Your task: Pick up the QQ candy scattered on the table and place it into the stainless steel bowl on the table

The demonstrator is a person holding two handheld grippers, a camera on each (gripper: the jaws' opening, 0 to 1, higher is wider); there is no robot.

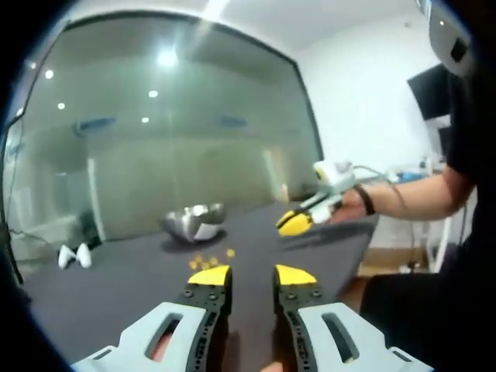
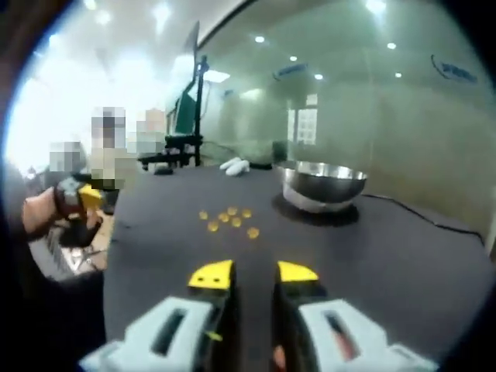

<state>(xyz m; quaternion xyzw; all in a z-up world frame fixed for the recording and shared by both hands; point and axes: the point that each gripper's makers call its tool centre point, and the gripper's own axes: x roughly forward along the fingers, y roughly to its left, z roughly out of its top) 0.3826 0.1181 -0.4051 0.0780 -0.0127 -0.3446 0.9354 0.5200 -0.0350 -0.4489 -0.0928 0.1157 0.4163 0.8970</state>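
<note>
Several small yellow QQ candies (image 2: 229,218) lie scattered on the dark table (image 2: 403,263), in front of the stainless steel bowl (image 2: 322,184). In the left gripper view the same candies (image 1: 208,260) sit just past my left gripper (image 1: 253,274), with the bowl (image 1: 194,222) beyond them. The left gripper is open and holds nothing. My right gripper (image 2: 254,273) is open too, hovering short of the candies. The right gripper (image 1: 304,218) also shows from the side, held in a hand over the table's right edge. The left gripper (image 2: 81,200) appears at the far left of the right gripper view.
A white object (image 1: 74,256) lies on the table's far left, also seen as a white object (image 2: 235,165) behind the bowl. A glass wall (image 1: 170,147) backs the table. A black cable (image 2: 418,213) trails from the bowl. The person's arm (image 1: 418,198) reaches in from the right.
</note>
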